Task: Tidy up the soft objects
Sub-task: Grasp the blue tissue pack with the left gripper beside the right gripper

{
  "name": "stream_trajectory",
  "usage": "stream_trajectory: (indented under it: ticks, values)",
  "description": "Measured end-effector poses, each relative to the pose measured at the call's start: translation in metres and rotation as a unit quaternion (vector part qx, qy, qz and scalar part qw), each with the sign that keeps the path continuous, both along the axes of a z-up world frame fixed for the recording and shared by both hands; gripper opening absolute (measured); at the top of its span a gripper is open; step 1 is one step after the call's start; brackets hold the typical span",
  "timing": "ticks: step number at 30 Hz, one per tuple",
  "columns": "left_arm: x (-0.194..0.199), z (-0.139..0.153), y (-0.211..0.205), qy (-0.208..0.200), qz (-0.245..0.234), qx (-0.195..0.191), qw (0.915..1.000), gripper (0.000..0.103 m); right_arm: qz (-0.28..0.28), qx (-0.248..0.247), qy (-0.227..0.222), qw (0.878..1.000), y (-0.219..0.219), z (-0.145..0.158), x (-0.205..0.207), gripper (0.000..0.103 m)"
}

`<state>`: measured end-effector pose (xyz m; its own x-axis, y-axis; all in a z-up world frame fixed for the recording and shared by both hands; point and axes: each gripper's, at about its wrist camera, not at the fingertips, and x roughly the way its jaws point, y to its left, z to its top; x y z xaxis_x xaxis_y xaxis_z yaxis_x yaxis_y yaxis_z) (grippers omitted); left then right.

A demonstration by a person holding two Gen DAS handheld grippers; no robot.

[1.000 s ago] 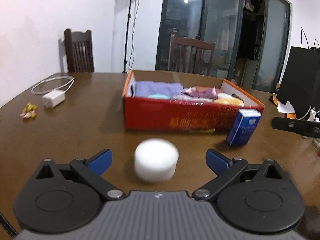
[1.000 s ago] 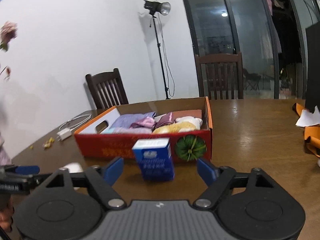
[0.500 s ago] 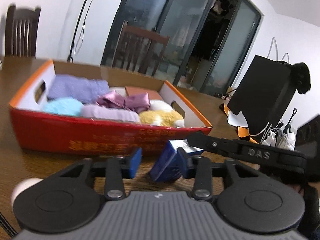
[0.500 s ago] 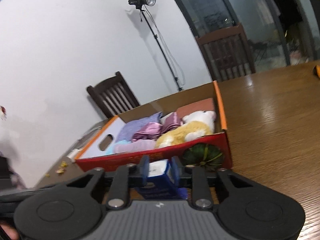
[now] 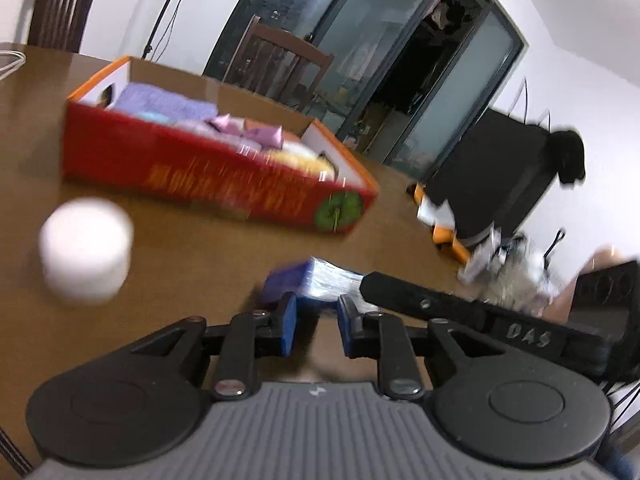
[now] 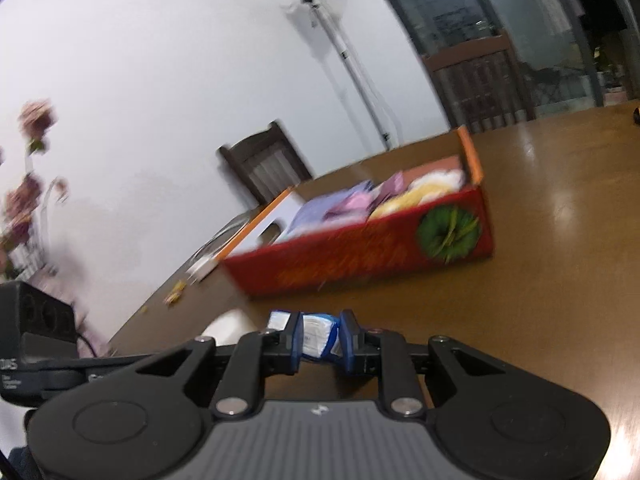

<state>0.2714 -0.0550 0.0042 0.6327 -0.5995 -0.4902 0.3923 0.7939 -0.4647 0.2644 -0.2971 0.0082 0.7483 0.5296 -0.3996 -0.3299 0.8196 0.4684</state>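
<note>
A blue and white tissue pack (image 6: 318,338) is pinched between the pads of my right gripper (image 6: 319,340), which is shut on it. In the left wrist view the same tissue pack (image 5: 310,282) lies just past my left gripper (image 5: 317,318). Its jaws are closing, and the fingertips (image 5: 287,314) nip the pack's near edge. My right gripper's black finger (image 5: 420,300) reaches in from the right. A white soft roll (image 5: 86,250) stands on the table to the left. Beyond is the red cardboard box (image 5: 208,178) with purple, pink and yellow soft items inside.
The brown table (image 6: 560,280) stretches to the right of the red box (image 6: 360,256). A white charger with cable (image 6: 204,268) and small sweets (image 6: 176,296) lie at its left. Wooden chairs (image 5: 276,60), a black bag (image 5: 492,184) and a light stand (image 6: 344,52) surround the table.
Both grippers went from wide open to nearly closed around the tissue pack. The left one swung right, away from the white roll. Both views have tilted and the pack has left the box's side.
</note>
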Motion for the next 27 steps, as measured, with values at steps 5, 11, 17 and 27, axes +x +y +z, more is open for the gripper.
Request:
stream_trajectory:
  ticks: [5,11,17,27]
  values:
    - [-0.051,-0.006,0.027,-0.015,0.033,0.044,0.9984,0.031,0.095,-0.033,0.006,0.995,0.027,0.001,-0.045,0.021]
    - [-0.057,0.006,0.041,-0.023,0.066,0.019,0.9974,0.034,0.044,-0.033,-0.037,0.998,0.009,0.020,-0.026,0.031]
    - [-0.022,-0.012,0.013,0.015,0.053,-0.027,0.9981,0.033,0.042,-0.056,0.012,0.997,0.008,-0.001,0.043,0.031]
    - [-0.037,-0.015,0.035,0.039,0.044,-0.034,0.9977,0.026,0.019,-0.015,0.069,0.997,0.017,-0.020,-0.016,0.018]
